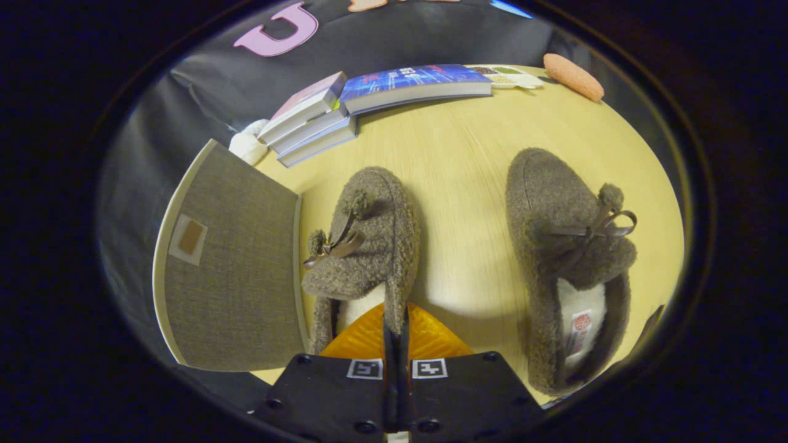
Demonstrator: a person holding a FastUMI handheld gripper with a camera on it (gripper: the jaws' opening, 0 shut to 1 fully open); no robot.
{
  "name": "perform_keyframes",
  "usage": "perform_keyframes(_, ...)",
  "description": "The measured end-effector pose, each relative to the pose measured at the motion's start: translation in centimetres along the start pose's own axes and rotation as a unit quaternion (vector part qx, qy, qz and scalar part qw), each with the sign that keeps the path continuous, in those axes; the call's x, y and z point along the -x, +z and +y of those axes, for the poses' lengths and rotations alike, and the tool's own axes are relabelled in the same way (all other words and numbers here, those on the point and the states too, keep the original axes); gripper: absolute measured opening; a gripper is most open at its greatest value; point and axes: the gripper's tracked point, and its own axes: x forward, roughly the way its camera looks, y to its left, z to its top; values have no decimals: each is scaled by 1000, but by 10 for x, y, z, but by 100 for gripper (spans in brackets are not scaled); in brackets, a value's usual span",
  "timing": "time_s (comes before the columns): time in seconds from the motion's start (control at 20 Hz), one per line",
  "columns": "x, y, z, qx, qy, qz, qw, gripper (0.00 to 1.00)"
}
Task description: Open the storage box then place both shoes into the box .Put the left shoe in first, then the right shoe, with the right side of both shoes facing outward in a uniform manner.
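— Where is the left shoe (363,246) found relative to the claw (396,329)?

— Directly ahead, with its heel end under the fingertips. Its long axis is laid almost in line with the fingers, toe pointed away toward the stacked books (314,120). The fingers are seen brought close together at the shoe's right heel wall, with only a thin gap between them. The rim appears to be caught in that gap, though whether both fingers actually press on it cannot be told with certainty.

— And the right shoe (569,264)?

— It is set on the counter (468,184) well apart to the right, roughly parallel to the first, toe likewise pointed away. It is untouched.

— Where is the storage box (234,271) placed?

— Just beside the left shoe, on its left. A grey fabric panel with a small tab is turned toward the camera; whether this is the lid still closed or already swung open cannot be judged from here.

— What does the coming move depend on?

— On the box lying to the left of the claw: the shoe would have to be carried sideways that way, with its right side kept outward.
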Motion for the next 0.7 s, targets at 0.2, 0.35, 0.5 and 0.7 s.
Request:
perform_keyframes(0.2, 0, 1, -1, -68, 35, -12, 997, 4)
perform_keyframes(0.35, 0, 1, -2, -99, 56, -13, 993, 3)
perform_keyframes(0.5, 1, 1, -2, -131, 70, -13, 989, 4)
perform_keyframes(0.7, 12, 7, 17, -196, 125, -18, 972, 4)
